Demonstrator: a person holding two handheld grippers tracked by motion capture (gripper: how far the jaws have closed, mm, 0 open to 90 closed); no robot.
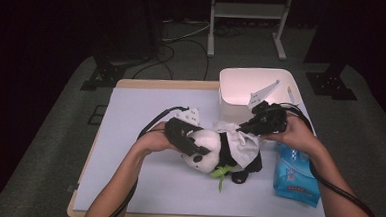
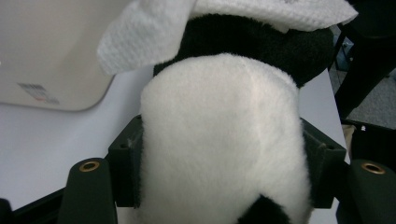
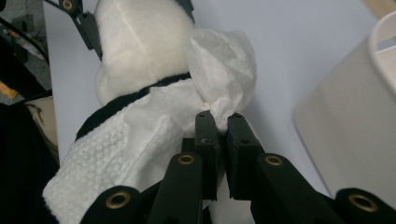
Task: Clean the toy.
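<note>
Two grippers are working over one big pale table, its smooth matte top taking up most of what I am looking at. At its far right edge a white plastic bin with rounded corners is sitting, glossy and hard-walled, and a blue soft pack of tissues is lying near the person's right forearm.

In the middle, a plush panda is lying on its side on the tabletop, just in front of the bin: fuzzy white head and belly, black band across the shoulders, a green leaf at its paws. A white tissue, thin and dimpled like a quilted paper towel, is draping over its back.

The left gripper is bracing the toy's head; in the left gripper view the jaws are standing wide on either side of the white fur, pressing into it. The right gripper is pinching a twisted neck of the tissue, its jaws nearly pressed together with only the paper between them.

The risk, to my eye, is tearing: the sheet is flimsy and bunched at one point, so a sharp pull could rip it. The fur is also springy and round, so the head could be squeezing out of the left jaws if the tug goes sideways.
</note>
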